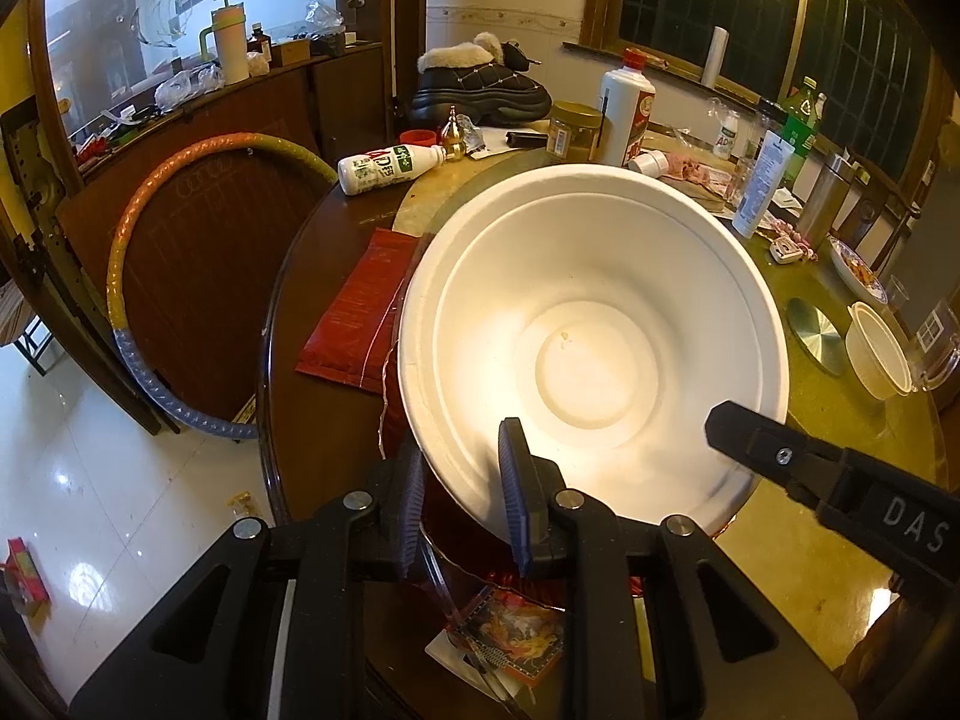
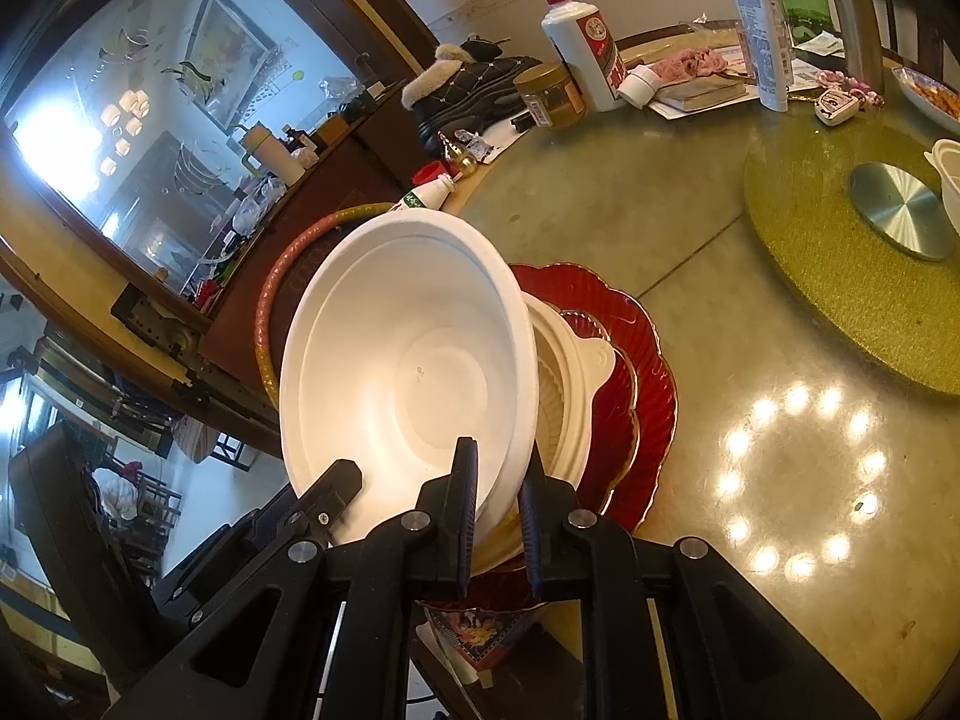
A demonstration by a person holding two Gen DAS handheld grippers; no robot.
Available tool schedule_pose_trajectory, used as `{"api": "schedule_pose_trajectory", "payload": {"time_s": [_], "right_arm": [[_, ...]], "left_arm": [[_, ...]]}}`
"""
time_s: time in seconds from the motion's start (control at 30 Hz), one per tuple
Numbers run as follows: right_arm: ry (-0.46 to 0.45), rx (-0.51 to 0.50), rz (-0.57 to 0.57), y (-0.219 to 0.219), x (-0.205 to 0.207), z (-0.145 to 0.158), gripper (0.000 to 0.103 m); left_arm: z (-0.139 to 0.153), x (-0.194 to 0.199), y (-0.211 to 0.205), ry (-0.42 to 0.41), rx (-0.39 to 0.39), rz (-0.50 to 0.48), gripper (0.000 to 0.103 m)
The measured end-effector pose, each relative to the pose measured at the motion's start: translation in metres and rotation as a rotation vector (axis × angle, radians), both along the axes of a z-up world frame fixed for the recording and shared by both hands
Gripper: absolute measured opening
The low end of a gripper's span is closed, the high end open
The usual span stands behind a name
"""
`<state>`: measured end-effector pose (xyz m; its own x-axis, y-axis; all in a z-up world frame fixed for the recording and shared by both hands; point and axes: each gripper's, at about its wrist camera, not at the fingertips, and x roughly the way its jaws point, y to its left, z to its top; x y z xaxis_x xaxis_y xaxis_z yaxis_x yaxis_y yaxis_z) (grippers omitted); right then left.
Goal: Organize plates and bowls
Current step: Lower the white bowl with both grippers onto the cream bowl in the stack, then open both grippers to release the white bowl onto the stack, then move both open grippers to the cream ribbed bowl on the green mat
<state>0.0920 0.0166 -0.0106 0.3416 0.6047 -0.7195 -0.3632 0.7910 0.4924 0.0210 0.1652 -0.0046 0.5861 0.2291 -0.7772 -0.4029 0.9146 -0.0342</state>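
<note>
Both claws are gripping the same white bowl (image 1: 594, 336) right now. The left gripper (image 1: 462, 504) is clamped on the bowl's near-left rim, one ribbed pad inside the wall and one outside. The right gripper (image 2: 498, 510) is pinching the rim too, its two pads closed on the near edge with the white wall sandwiched between them. In the left wrist view the right gripper's black finger (image 1: 756, 438) is poking in from the right, resting on the bowl's rim (so it is a two-handed hold).

The bowl is tilting up on its side, open face turned toward the cameras, its inside bare apart from a tiny speck near the base. Just behind it, in the right wrist view, a ridged cream bowl (image 2: 567, 396) is sitting on a stack of red scalloped plates (image 2: 648, 360) with gold edges, and the white bowl is overlapping that cream one.

Further out, the green glass table (image 2: 750, 324) is carrying a gold turntable (image 2: 840, 300) on the far right, a white liquor bottle (image 2: 585, 39) and a brown jar (image 2: 552, 96) at the far side. A fur-trimmed black boot (image 1: 480, 84) is parked at the far edge, and a red packet (image 1: 360, 312) is lying to the left of the bowl.
</note>
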Motion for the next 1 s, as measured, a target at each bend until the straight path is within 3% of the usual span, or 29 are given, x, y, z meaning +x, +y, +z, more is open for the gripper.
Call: {"api": "schedule_pose_trajectory", "payload": {"time_s": [0.2,0.3,0.33,0.5,0.63,0.77,0.8,0.87,1.0], "right_arm": [[-0.013,0.008,-0.015,-0.004,-0.002,0.003,0.016],[-0.020,0.013,-0.018,-0.006,-0.004,0.006,0.018],[-0.024,0.014,-0.022,-0.006,-0.005,0.007,0.022],[-0.042,0.058,-0.031,-0.013,-0.009,0.014,0.036],[-0.061,0.103,-0.035,-0.021,-0.011,0.021,0.053],[-0.073,0.157,-0.043,-0.038,-0.014,0.028,0.064],[-0.077,0.172,-0.050,-0.045,-0.015,0.029,0.065],[-0.082,0.189,-0.070,-0.059,-0.016,0.030,0.069],[-0.084,0.206,-0.135,-0.102,-0.010,0.027,0.072]], "left_arm": [[0.000,0.000,0.001,0.009,0.002,0.004,0.025],[0.002,-0.004,0.002,-0.002,0.021,0.020,0.050],[0.004,-0.006,0.003,-0.014,0.022,0.027,0.056],[0.012,-0.014,0.006,-0.043,0.034,0.052,0.063],[0.021,-0.019,0.005,-0.073,0.055,0.068,0.065],[0.044,-0.033,-0.006,-0.177,0.070,0.078,0.067],[0.048,-0.036,-0.010,-0.200,0.070,0.073,0.074],[0.060,-0.040,-0.024,-0.274,0.058,0.042,0.084],[0.073,-0.029,-0.061,-0.326,0.033,-0.073,0.084]]}}
